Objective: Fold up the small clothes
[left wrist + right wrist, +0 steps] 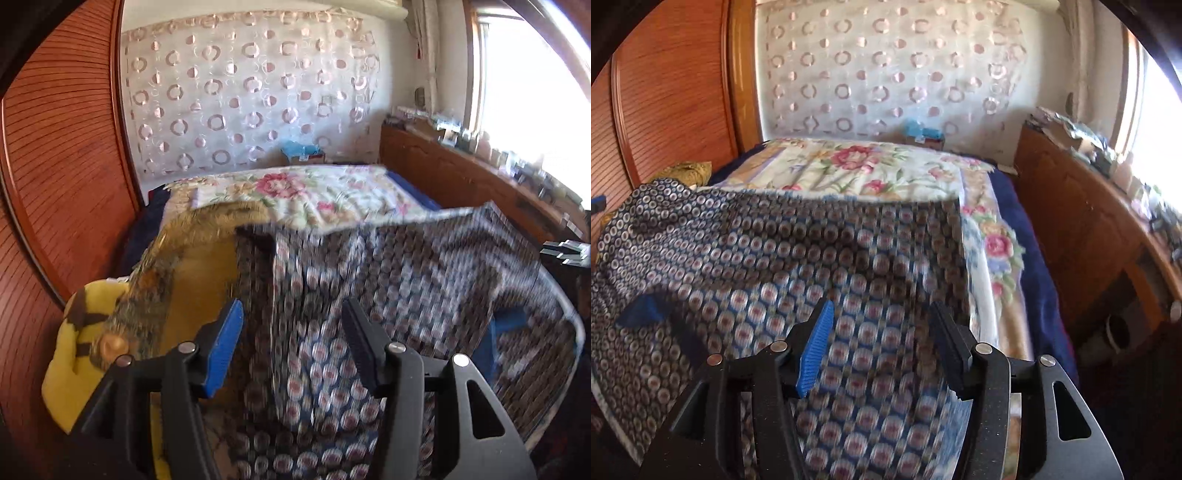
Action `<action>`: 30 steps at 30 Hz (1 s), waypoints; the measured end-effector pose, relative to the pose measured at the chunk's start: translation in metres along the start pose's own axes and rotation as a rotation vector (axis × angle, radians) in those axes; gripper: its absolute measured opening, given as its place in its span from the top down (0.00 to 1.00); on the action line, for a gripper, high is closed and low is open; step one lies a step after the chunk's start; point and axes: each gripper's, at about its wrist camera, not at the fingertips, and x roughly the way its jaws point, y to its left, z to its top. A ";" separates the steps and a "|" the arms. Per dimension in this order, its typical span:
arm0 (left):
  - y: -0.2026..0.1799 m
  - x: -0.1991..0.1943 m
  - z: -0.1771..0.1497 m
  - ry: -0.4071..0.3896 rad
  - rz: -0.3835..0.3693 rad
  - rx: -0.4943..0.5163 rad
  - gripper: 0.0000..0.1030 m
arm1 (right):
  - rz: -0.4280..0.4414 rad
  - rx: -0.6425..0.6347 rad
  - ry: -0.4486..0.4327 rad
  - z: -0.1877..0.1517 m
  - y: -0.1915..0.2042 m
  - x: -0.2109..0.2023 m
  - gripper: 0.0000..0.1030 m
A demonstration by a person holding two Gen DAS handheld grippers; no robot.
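A dark blue garment (406,266) printed with small pale rings lies rumpled across the bed, blurred in both views. My left gripper (291,306) hangs just over its left part, jaws open, with the cloth beneath and between the blue pads, which do not press on it. My right gripper (882,306) stands open over the garment's (775,251) right part, close to its right edge. A plain blue patch (642,314) shows among the folds; what it is I cannot tell.
A floral blanket (314,192) covers the bed beyond the garment. A yellow plush toy (74,332) and a mustard furry cushion (192,258) lie at the left by the wooden wardrobe (55,166). A cluttered wooden cabinet (1071,206) runs along the right under the window.
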 end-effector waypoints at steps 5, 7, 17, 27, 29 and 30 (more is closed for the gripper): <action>-0.008 0.001 -0.030 0.042 -0.030 -0.002 0.47 | 0.032 0.034 0.026 -0.031 0.002 -0.004 0.47; -0.009 0.000 -0.039 0.053 -0.034 -0.009 0.47 | 0.052 0.051 0.037 -0.040 0.006 -0.002 0.47; -0.006 0.001 -0.065 0.089 -0.033 -0.048 0.47 | 0.057 0.101 0.136 -0.048 0.013 0.023 0.46; -0.001 -0.005 -0.068 0.071 -0.011 -0.063 0.47 | 0.017 0.130 0.114 -0.042 0.007 0.031 0.44; 0.001 -0.008 -0.066 0.059 -0.001 -0.068 0.47 | 0.011 0.121 0.116 -0.042 0.009 0.032 0.42; 0.002 -0.009 -0.065 0.052 0.002 -0.073 0.55 | 0.011 0.121 0.117 -0.043 0.008 0.032 0.42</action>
